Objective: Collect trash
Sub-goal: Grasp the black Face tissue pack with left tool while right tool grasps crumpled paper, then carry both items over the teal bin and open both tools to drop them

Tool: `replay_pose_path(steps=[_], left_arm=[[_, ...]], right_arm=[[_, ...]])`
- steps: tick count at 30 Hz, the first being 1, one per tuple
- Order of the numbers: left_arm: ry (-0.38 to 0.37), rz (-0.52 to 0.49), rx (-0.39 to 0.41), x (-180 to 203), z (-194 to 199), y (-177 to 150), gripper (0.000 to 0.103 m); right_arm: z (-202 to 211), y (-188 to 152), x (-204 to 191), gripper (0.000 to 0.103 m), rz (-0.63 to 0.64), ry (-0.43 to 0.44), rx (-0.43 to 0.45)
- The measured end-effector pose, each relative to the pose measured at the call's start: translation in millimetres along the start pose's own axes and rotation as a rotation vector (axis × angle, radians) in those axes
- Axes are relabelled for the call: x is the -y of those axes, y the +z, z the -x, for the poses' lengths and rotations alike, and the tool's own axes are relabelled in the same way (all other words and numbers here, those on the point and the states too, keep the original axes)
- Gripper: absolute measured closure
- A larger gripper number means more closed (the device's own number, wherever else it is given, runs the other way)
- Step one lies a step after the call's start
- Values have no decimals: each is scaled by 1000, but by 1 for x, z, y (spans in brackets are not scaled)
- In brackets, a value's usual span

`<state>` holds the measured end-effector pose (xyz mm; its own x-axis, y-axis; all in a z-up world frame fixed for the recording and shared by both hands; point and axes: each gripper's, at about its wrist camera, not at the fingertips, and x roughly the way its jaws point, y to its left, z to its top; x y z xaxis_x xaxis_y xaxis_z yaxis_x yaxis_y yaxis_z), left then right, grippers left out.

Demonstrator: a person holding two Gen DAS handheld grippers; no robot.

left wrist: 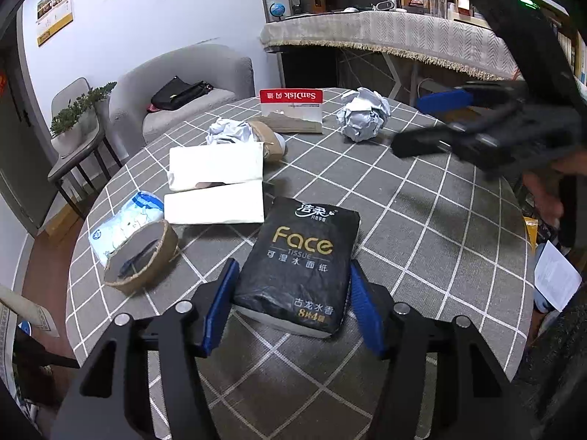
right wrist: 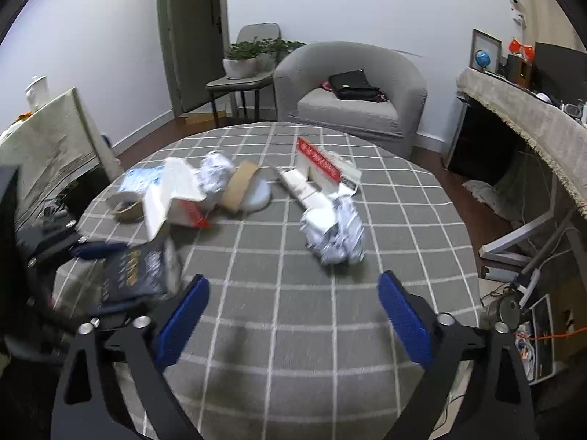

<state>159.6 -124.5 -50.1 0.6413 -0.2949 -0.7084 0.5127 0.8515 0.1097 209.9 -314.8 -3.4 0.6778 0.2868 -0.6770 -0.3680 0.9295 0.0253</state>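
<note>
My left gripper (left wrist: pixel 293 293) is shut on a black "Face" tissue pack (left wrist: pixel 299 260), its blue pads pressing both sides low over the checked tablecloth (left wrist: pixel 422 227); the pack also shows blurred in the right wrist view (right wrist: pixel 135 275). My right gripper (right wrist: pixel 293 315) is open and empty above the cloth, short of a crumpled paper ball (right wrist: pixel 334 231). In the left wrist view it (left wrist: pixel 436 121) hovers at the right beside that ball (left wrist: pixel 363 113). A second paper ball (left wrist: pixel 229 132), two cardboard tape rings (left wrist: pixel 141 256) (left wrist: pixel 269 139) and a white opened box (left wrist: pixel 216 183) lie further out.
A red-and-white SanDisk carton (left wrist: pixel 291 110) stands at the table's far side, a blue-white wipes packet (left wrist: pixel 124 223) at the left edge. A grey armchair (right wrist: pixel 352 88) with a black bag sits beyond the table; a cloth-covered desk (left wrist: pixel 385 36) is at the right.
</note>
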Motion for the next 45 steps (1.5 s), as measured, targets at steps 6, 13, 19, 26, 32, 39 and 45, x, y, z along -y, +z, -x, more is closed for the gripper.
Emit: replay_pose_path(steps=[6, 13, 19, 26, 32, 39, 45], left_arm=[[-40, 71, 21, -7, 9, -1, 45], [-87, 160, 53, -19, 26, 2, 45], [-95, 243, 100, -35, 43, -4, 45], [-16, 326, 126, -58, 61, -17, 46], [62, 406, 123, -82, 78, -36, 46], [164, 497, 128, -117, 107, -66, 46], [251, 566, 67, -150, 118, -104, 46]], right_arm=[[-27, 12, 18, 29, -36, -43, -27], [-52, 24, 25, 41, -43, -56, -68], [-69, 32, 23, 58, -46, -56, -113], [-43, 44, -7, 58, -29, -32, -63], [-22, 49, -69, 58, 26, 54, -40], [-13, 58, -149, 58, 105, 165, -21], [-13, 54, -208, 59, 151, 256, -30]])
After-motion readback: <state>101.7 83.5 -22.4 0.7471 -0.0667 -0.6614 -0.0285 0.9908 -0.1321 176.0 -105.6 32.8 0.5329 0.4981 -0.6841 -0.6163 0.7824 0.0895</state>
